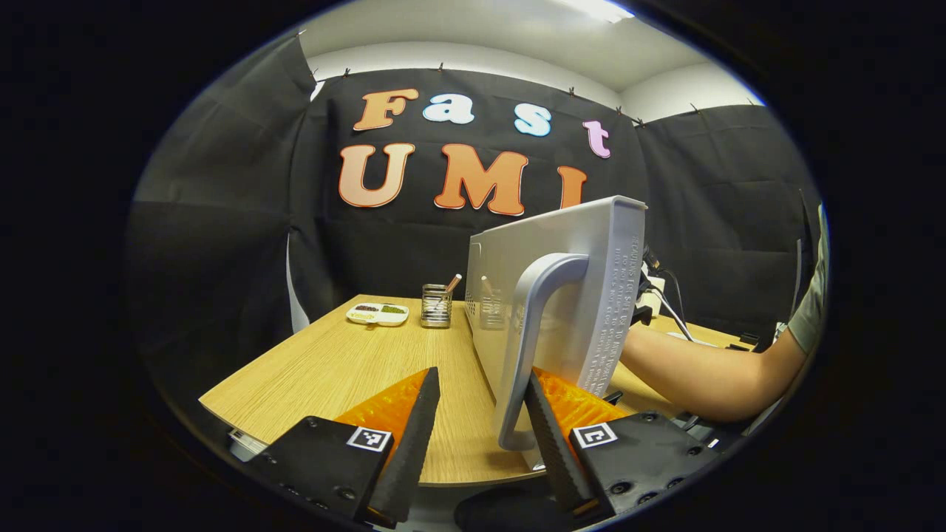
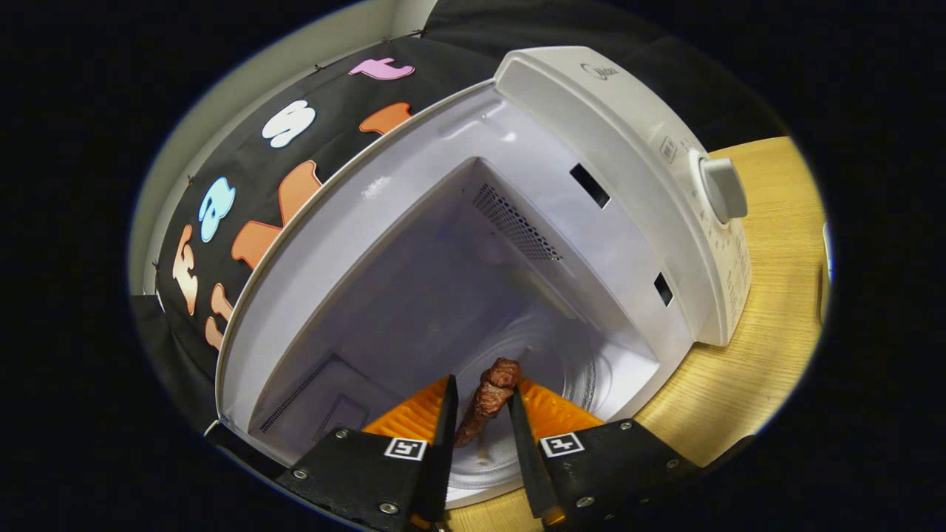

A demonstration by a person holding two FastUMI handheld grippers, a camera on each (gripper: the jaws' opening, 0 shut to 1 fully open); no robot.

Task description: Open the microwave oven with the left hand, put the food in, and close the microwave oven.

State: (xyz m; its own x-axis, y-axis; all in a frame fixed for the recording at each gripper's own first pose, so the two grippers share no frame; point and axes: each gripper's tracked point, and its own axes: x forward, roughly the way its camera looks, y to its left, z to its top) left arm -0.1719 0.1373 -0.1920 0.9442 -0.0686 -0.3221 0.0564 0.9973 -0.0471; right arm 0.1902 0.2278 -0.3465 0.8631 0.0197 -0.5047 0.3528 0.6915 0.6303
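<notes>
The microwave [image 2: 650, 170] stands on the wooden table [image 1: 347, 369], cavity open toward the person, so the food can go straight in. Its door [image 1: 591, 295] is swung wide, seen edge-on in the left gripper view, w/ the arched handle [image 1: 536, 325] facing the camera. The person's forearm [image 1: 695, 373] reaches past the door on the far side, prob. the arm carrying the other tool into the cavity.

Left gripper [image 1: 480, 414] sits at the handle's lower end, fingers spread wide; one finger lies against or just behind the handle, the other well apart, so nothing is clamped. It looks parked there to keep the door open & be ready to push it closed.

Right gripper [image 2: 480, 414] is inside the cavity mouth, fingers narrowed on the food [image 2: 488, 403], a dark reddish-brown piece of meat pinched between both, above the glass turntable [image 2: 576, 369]. Judgement: insertion step is under way; release not yet done.

Far back on the table: a small divided dish [image 1: 377, 314] and a wire cup [image 1: 436, 305], not involved.
</notes>
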